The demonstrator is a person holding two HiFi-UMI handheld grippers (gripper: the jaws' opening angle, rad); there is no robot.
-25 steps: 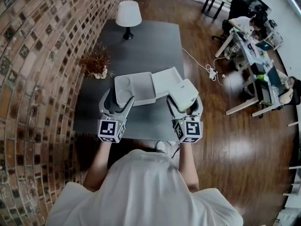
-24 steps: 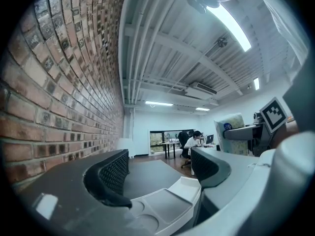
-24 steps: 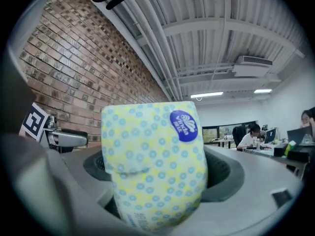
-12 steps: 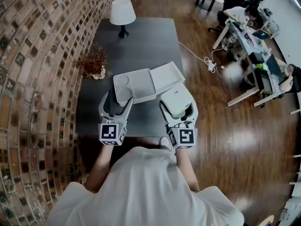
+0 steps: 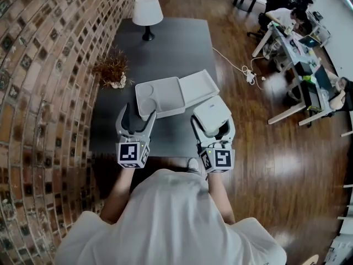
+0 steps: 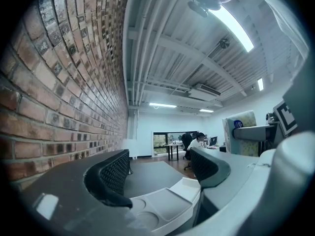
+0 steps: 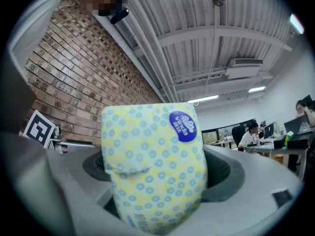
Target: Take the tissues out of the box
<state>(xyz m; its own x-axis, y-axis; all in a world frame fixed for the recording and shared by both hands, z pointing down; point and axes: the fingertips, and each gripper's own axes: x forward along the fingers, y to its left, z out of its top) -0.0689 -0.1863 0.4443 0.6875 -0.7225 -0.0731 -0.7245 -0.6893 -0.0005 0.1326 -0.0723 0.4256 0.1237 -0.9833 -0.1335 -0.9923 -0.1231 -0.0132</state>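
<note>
The white box (image 5: 165, 111) lies open on the dark table (image 5: 165, 48), its lid (image 5: 196, 87) folded out to the right. My right gripper (image 5: 212, 125) is shut on a tissue pack (image 5: 212, 114) and holds it off the table, just in front of the lid. In the right gripper view the pack (image 7: 155, 166) is yellow with blue dots and a blue sticker, and it fills the right gripper (image 7: 157, 176). My left gripper (image 5: 139, 116) hovers at the box's near left corner. Its jaws stand a little apart with nothing between them, and the box (image 6: 162, 208) shows past the left gripper (image 6: 157, 167).
A white lamp (image 5: 148, 10) stands at the table's far end and a dried plant (image 5: 113, 70) sits by the brick wall on the left. A cable and power strip (image 5: 248, 79) lie on the wood floor. People sit at desks (image 5: 292, 24) at the far right.
The right gripper has drawn the tissue pack back toward me, off the lid's corner. The left gripper has hardly moved.
</note>
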